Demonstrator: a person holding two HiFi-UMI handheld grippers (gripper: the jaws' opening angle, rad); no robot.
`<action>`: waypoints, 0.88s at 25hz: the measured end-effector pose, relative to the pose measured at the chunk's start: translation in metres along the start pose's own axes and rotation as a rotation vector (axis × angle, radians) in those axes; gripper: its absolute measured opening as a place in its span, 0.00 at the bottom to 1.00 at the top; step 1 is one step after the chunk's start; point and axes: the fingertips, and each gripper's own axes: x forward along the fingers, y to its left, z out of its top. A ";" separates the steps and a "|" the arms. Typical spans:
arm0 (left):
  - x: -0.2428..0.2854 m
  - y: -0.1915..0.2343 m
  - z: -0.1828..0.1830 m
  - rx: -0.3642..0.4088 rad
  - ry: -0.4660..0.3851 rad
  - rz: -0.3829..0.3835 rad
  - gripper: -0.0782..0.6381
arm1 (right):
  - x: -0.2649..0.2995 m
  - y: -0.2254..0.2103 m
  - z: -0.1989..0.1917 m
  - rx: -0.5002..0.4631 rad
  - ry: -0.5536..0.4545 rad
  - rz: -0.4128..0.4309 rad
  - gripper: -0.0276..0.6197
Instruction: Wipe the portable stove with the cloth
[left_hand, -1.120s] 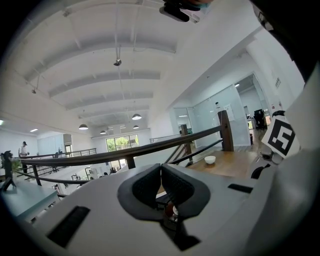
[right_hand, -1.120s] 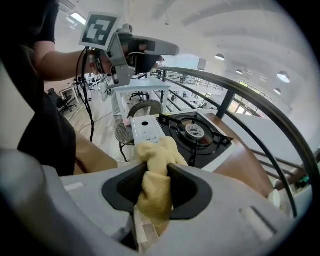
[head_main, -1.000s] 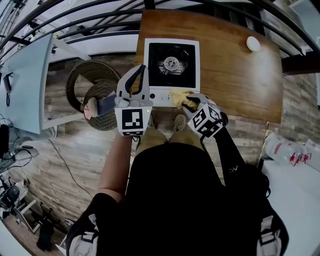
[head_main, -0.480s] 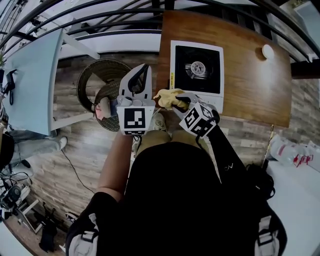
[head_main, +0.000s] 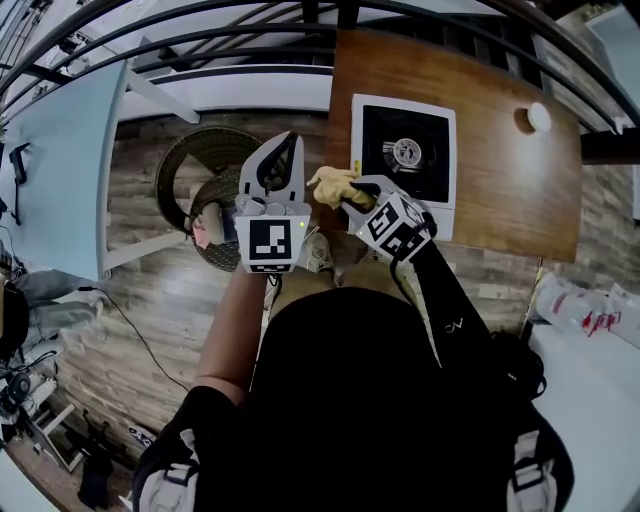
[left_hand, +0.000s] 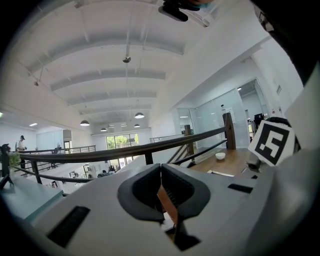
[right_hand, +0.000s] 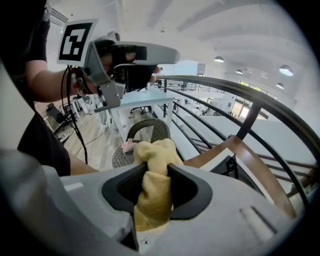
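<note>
Head view: right gripper's (head_main: 350, 196) cloth (head_main: 329, 184) beside stove's (head_main: 405, 222) edge.

On the worktop (head_main: 510, 190) the stove (head_main: 405, 160) stands left of a small dish (head_main: 539, 117), with the cloth (head_main: 333, 184) and a wicker chair (head_main: 172, 160) farther left.

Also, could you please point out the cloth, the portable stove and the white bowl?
cloth (right_hand: 154, 152), right gripper view, the bunch above the jaws
portable stove (head_main: 407, 151), head view, its central burner
white bowl (head_main: 539, 117), head view, its middle
</note>
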 end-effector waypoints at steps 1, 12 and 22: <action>0.004 0.000 0.000 -0.004 -0.001 0.000 0.13 | 0.002 -0.010 0.003 0.010 -0.005 -0.005 0.23; 0.039 -0.002 0.004 -0.024 -0.010 0.007 0.13 | 0.019 -0.127 0.029 0.055 -0.019 -0.116 0.23; 0.051 0.007 0.013 -0.011 -0.041 0.027 0.13 | 0.025 -0.195 0.056 0.051 -0.032 -0.228 0.23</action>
